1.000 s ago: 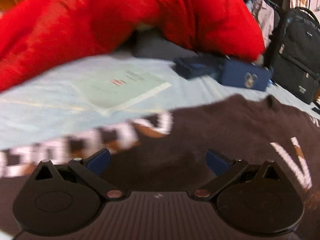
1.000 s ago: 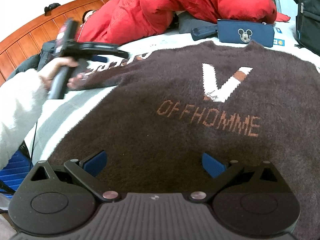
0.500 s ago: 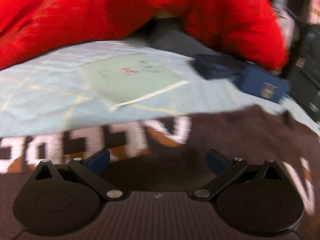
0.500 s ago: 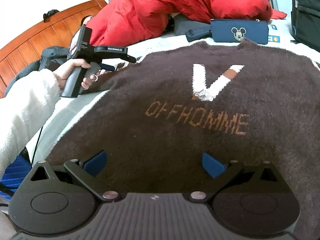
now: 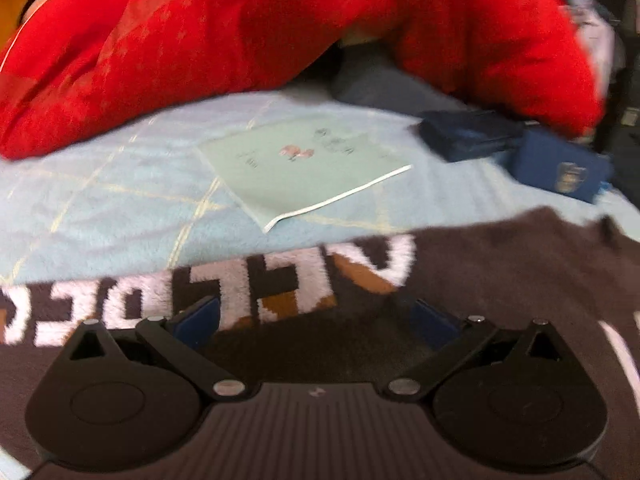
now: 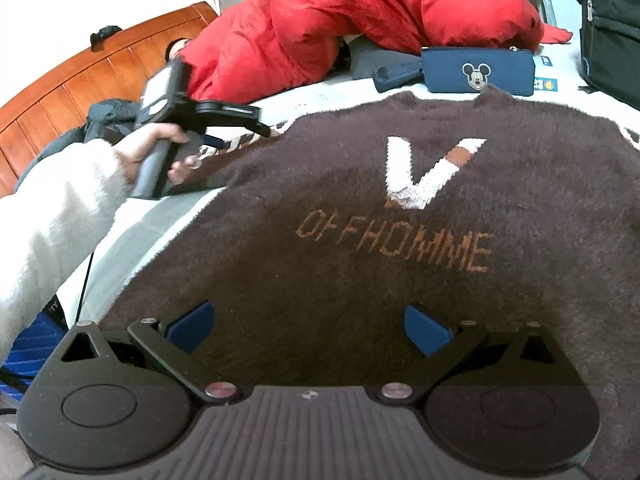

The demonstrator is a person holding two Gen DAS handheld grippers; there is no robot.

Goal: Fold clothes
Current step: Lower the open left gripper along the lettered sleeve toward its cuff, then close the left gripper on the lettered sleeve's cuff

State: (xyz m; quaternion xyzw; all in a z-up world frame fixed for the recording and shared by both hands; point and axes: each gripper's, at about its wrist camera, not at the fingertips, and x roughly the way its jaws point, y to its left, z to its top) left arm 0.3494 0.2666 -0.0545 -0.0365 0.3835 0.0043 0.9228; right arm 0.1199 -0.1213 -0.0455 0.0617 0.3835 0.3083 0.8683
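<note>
- At the left edge of the right wrist view, a fluffy white sleeve ends in the person's left hand, which grips the black handle of the left gripper. That gripper reaches over the lettered sleeve of the sweater.
- The fuzzy dark brown knit sweater lies spread flat on the pale blue quilted bedcover. It fills the centre and right of the right wrist view, with a white "V" and orange "OFFHOMME" knitted into its chest.
- In the left wrist view, the sweater's sleeve crosses the lower frame with large white block letters. The left gripper has its blue-padded jaws spread wide with nothing between them, the sleeve lying just under and between the pads.
- The right gripper, bottom centre of its view, is likewise wide apart and empty, poised over the sweater's lower body.
- A thin pale green booklet lies flat at centre, just beyond the sleeve.
- A puffy red quilted coat is heaped across the top.
- A navy fabric pouch with a cartoon mouse patch sits zipped, upper right, just beyond the collar; its contents are hidden.
- A black backpack is at the far right.
</note>
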